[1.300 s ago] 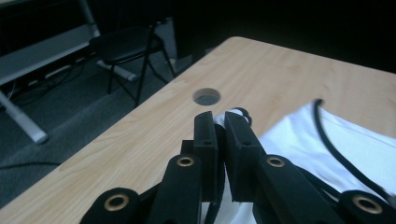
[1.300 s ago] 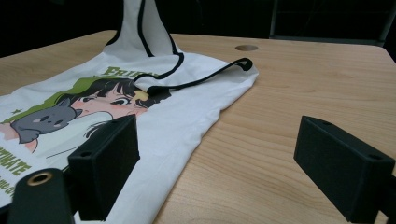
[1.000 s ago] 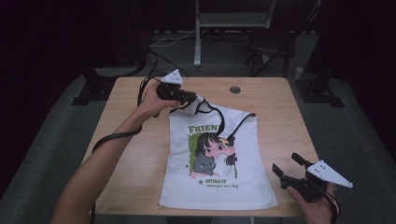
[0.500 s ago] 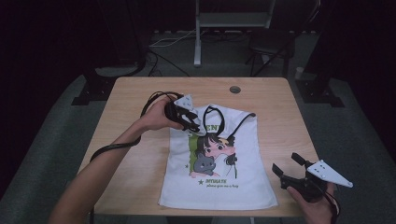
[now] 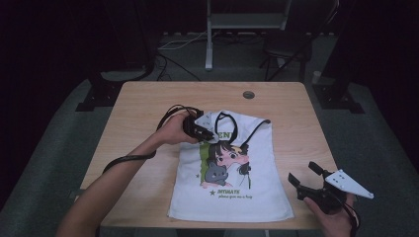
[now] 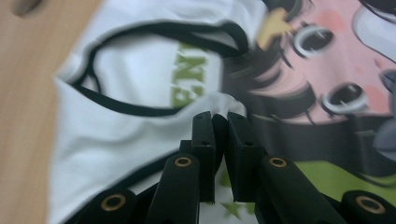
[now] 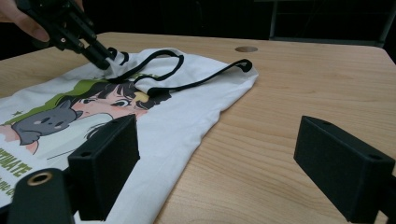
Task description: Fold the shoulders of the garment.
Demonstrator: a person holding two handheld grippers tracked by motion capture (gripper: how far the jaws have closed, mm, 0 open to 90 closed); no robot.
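A white sleeveless shirt (image 5: 232,197) with black trim and a cartoon print lies flat on the wooden table (image 5: 148,103). My left gripper (image 5: 210,136) is at the shirt's upper left, by the neckline. In the left gripper view its jaws (image 6: 219,121) have just been closing and now stand together, pinching a puckered fold of the white cloth (image 6: 116,140). The right gripper view shows that gripper (image 7: 106,59) pressed into the bunched shoulder of the shirt (image 7: 187,107). My right gripper (image 5: 306,175) rests near the table's front right corner, open (image 7: 224,154), with nothing between its jaws.
A round hole (image 5: 248,94) sits in the table top behind the shirt. Bare wood lies to the left and right of the shirt. Dark floor, cables and stand legs (image 5: 210,54) are beyond the far edge.
My left gripper has come down and nearer from the table's far left onto the shirt's top. The left strap has folded down over part of the green lettering. The right gripper stayed put.
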